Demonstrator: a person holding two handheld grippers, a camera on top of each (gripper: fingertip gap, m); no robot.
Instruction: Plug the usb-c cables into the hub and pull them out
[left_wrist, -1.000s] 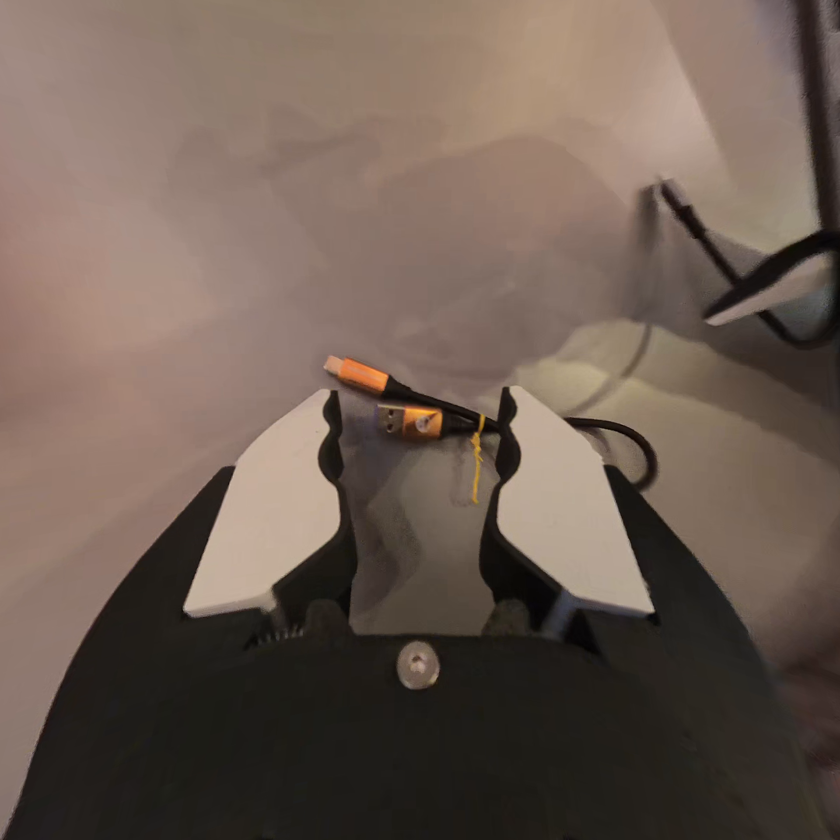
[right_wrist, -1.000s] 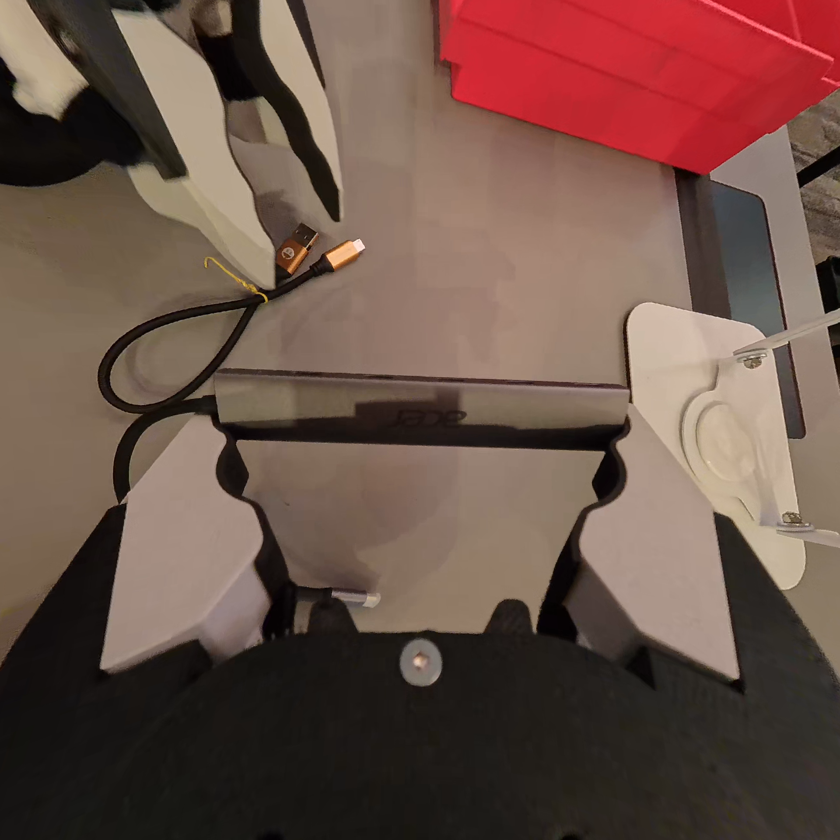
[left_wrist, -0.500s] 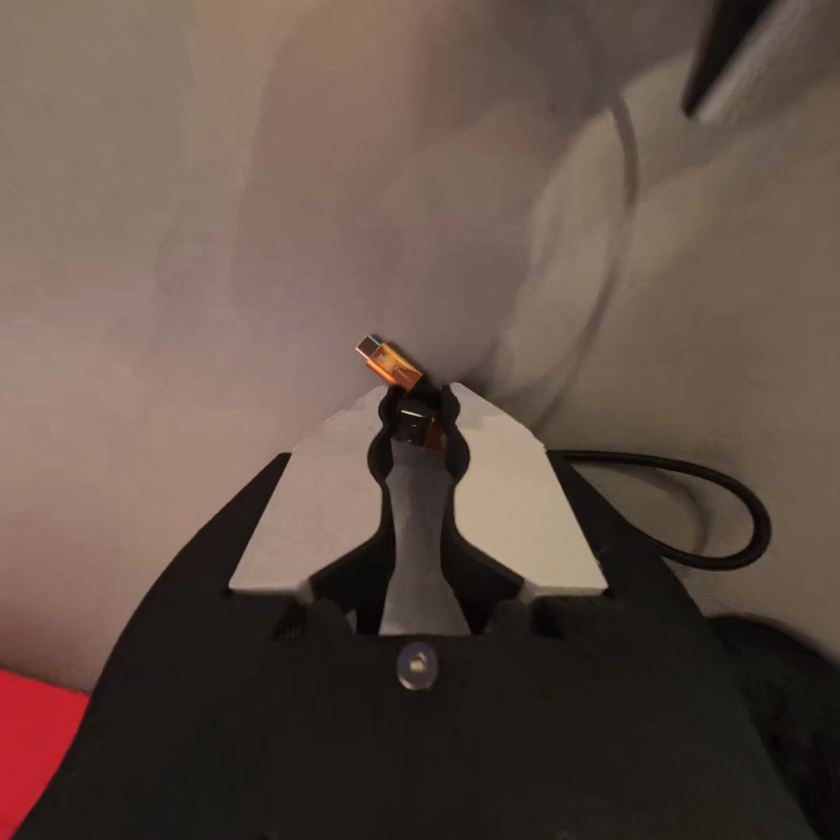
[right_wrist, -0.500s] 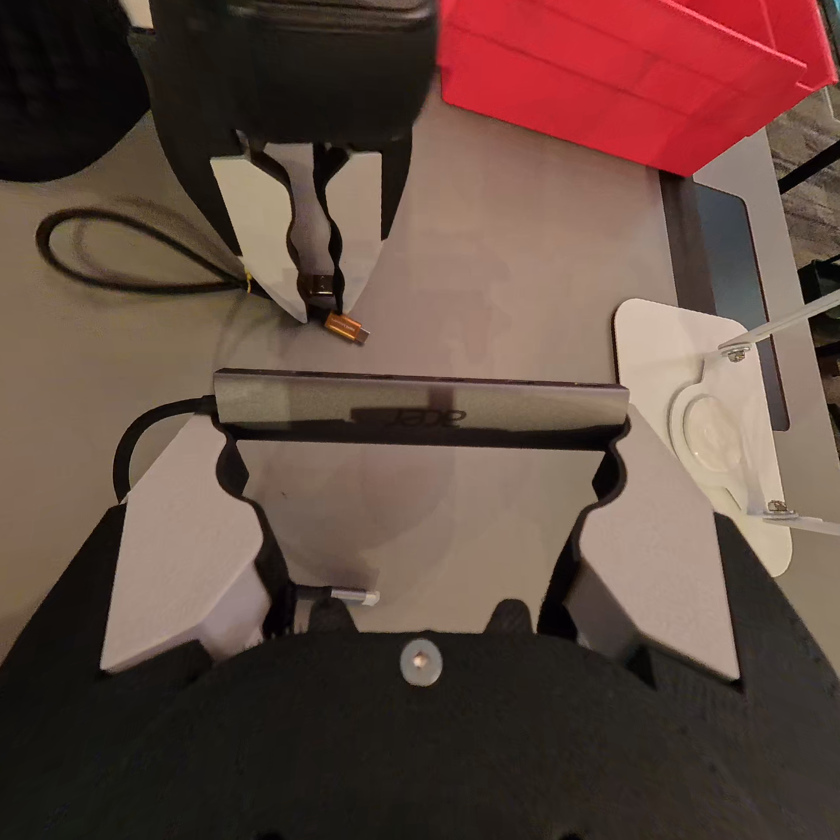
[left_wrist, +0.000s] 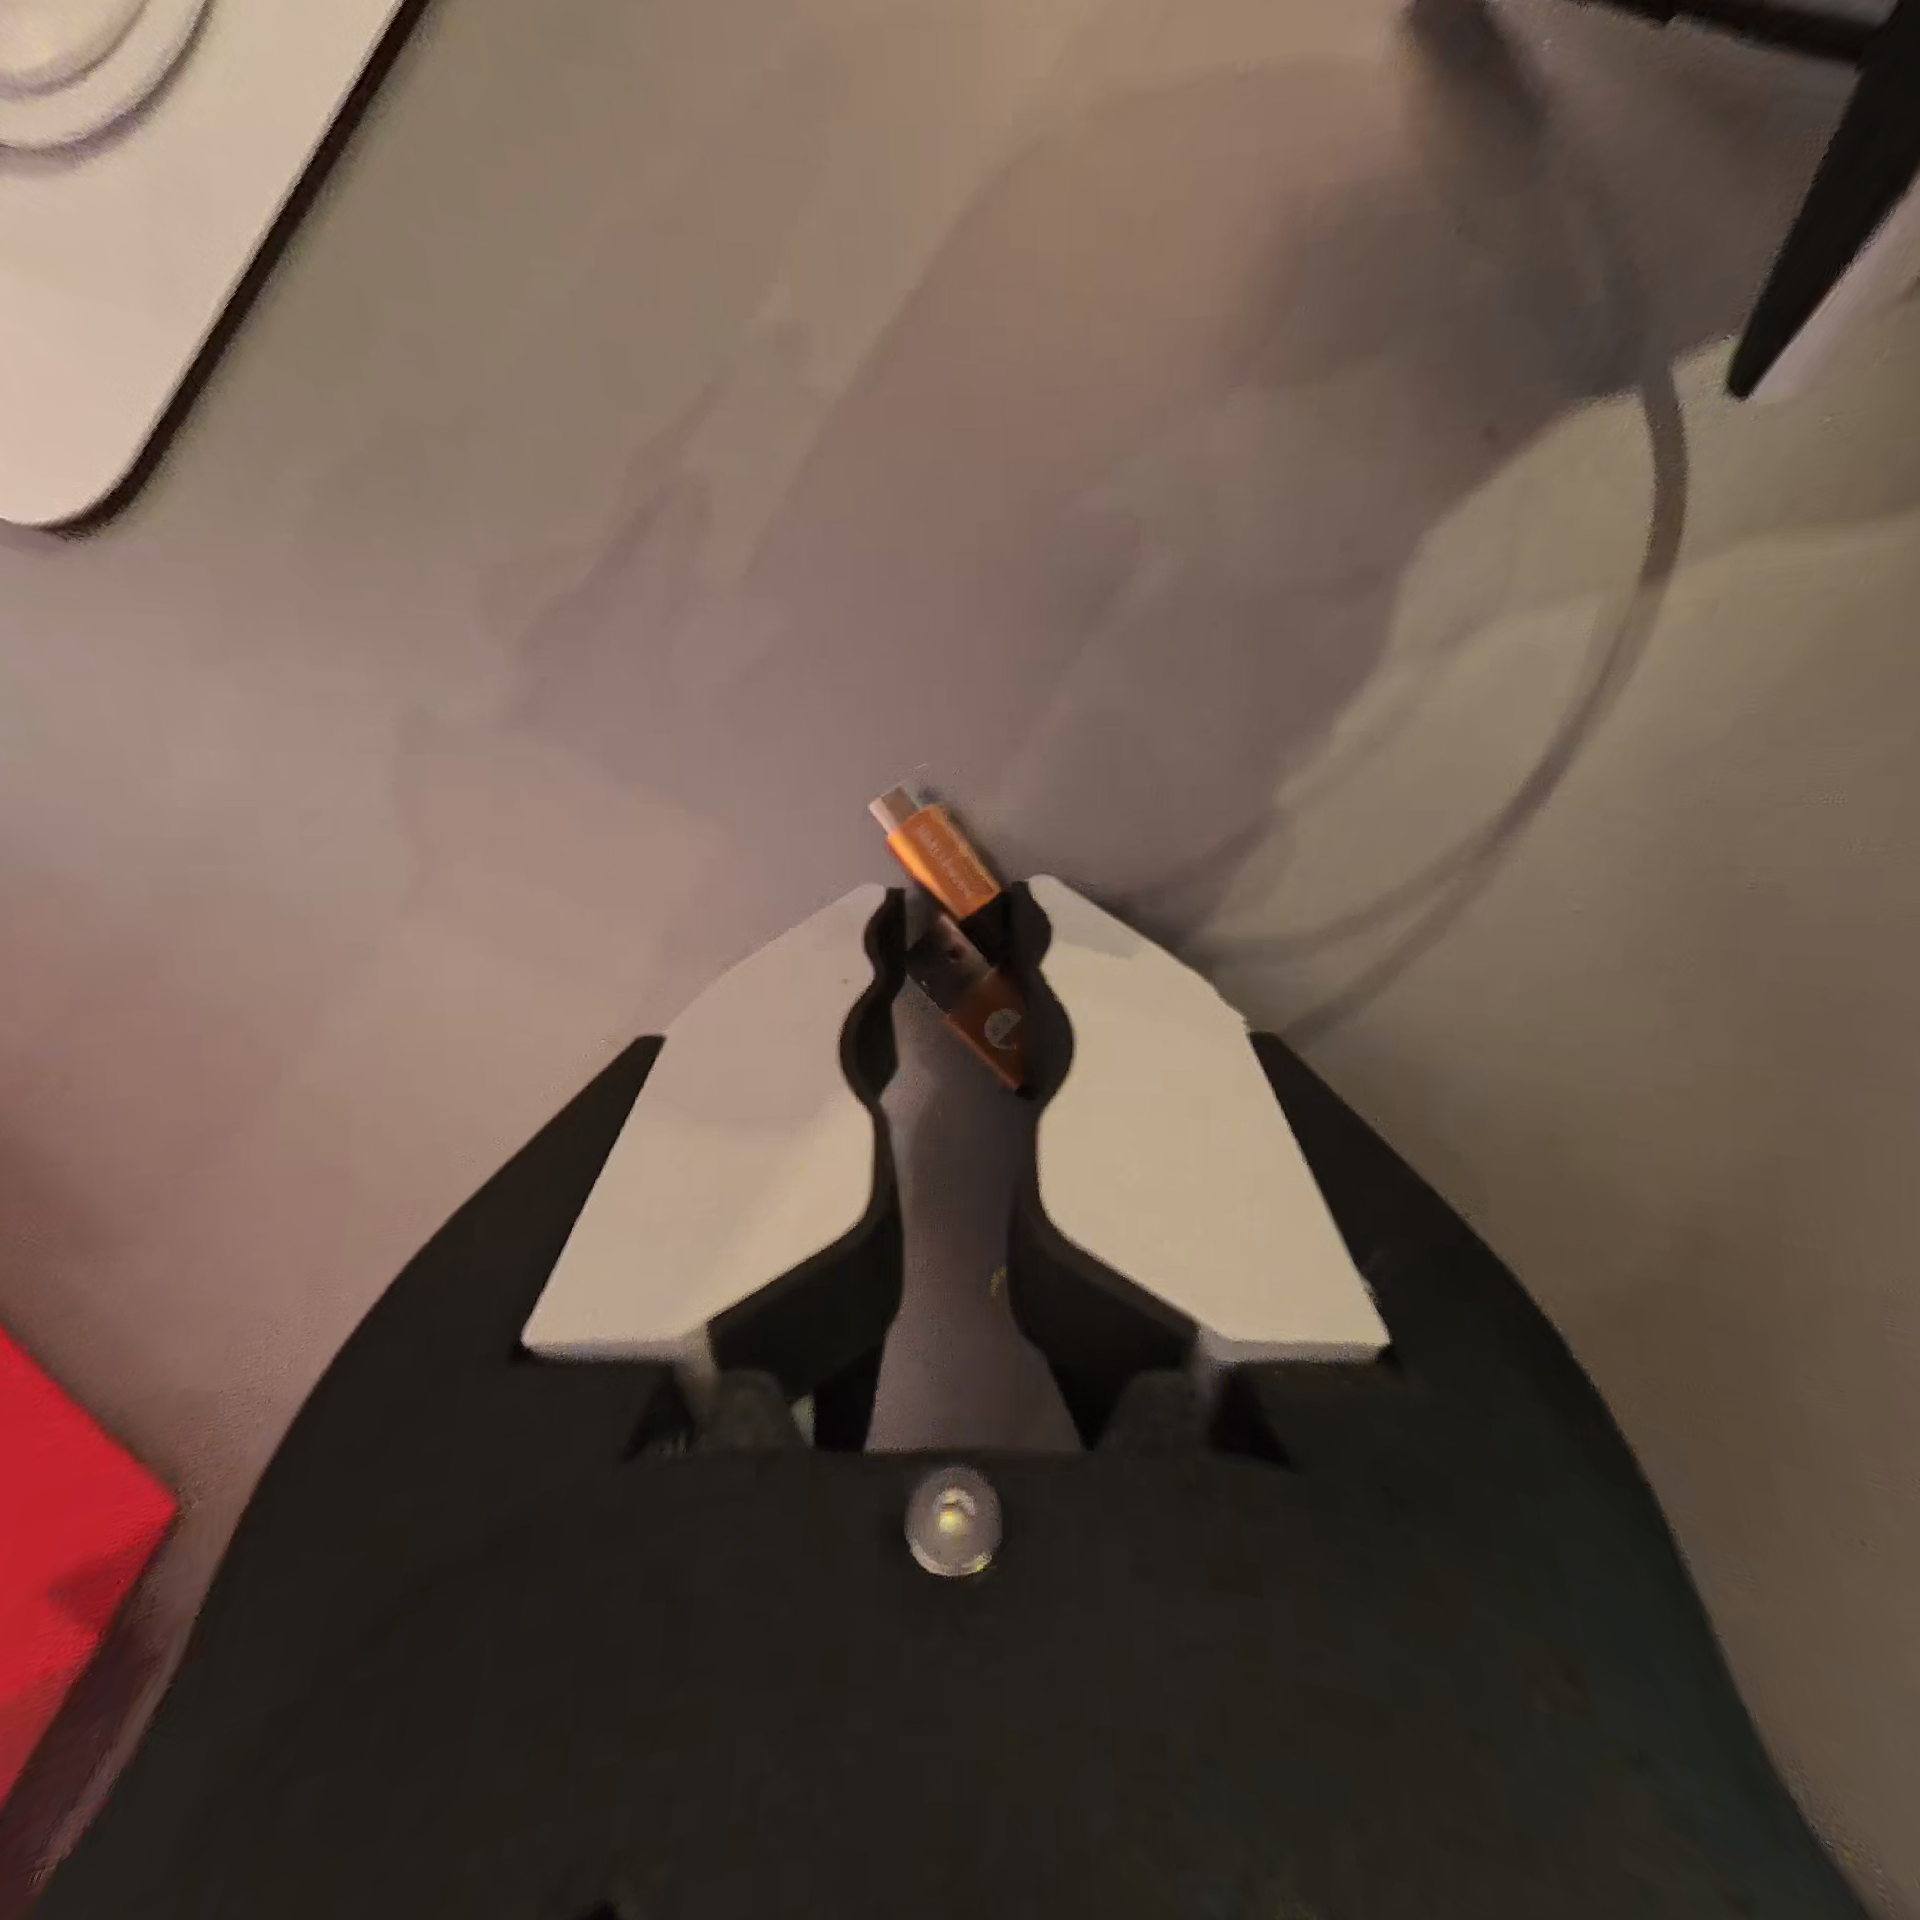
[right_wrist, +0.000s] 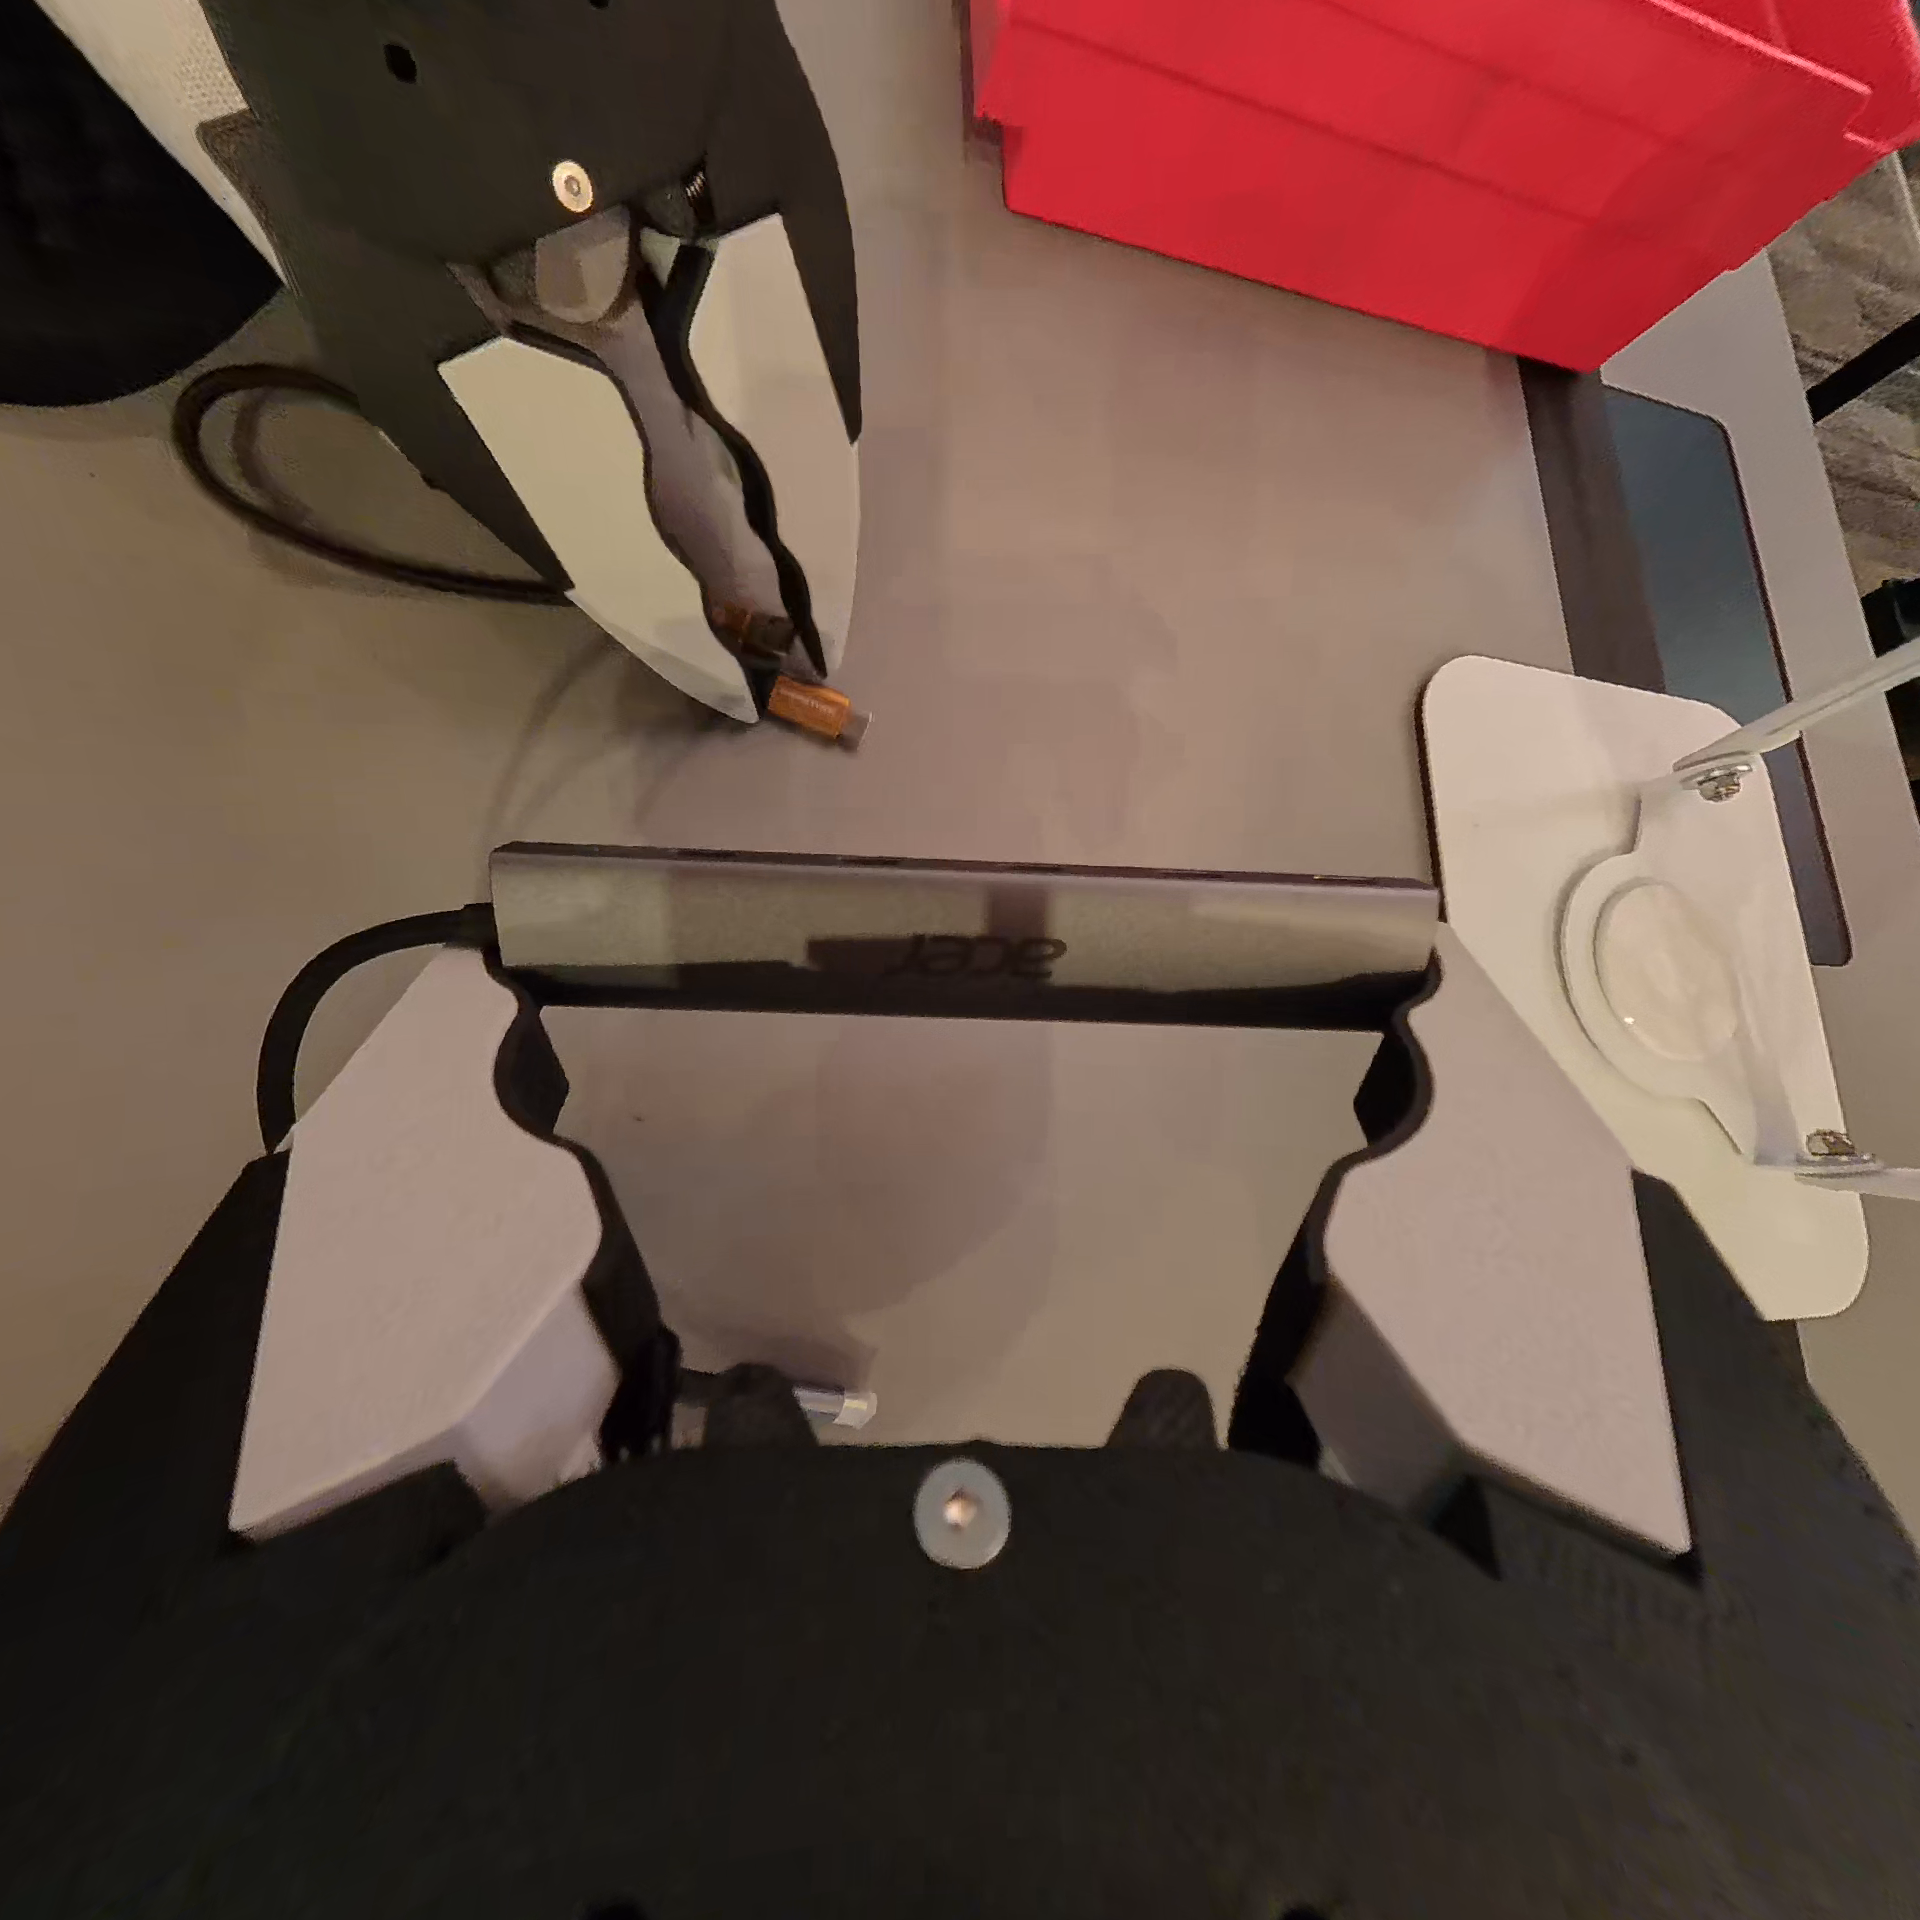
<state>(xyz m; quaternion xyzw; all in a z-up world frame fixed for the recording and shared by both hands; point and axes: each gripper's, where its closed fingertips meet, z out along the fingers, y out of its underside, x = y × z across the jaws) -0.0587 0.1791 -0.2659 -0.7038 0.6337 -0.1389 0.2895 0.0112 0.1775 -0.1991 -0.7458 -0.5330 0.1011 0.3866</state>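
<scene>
While the grey table (right_wrist: 1143, 644) is carrying everything, a red bin (right_wrist: 1403, 156) is sitting beyond the hub (right_wrist: 956, 920) and a white stand base (right_wrist: 1538, 831) just off its right end. That hub is lying crosswise, long axis left to right, with the right gripper (right_wrist: 966, 997) spread wide and clamping its two ends. Beyond the hub, the left gripper (right_wrist: 779, 665) is slanting down, nearly closed, pinching an orange cable (left_wrist: 940, 862) whose plug is pointing toward the hub, apart from it

Grey tabletop (right_wrist: 1143, 582) in warm dim light, red bin (right_wrist: 1403, 156) at its far edge.
</scene>
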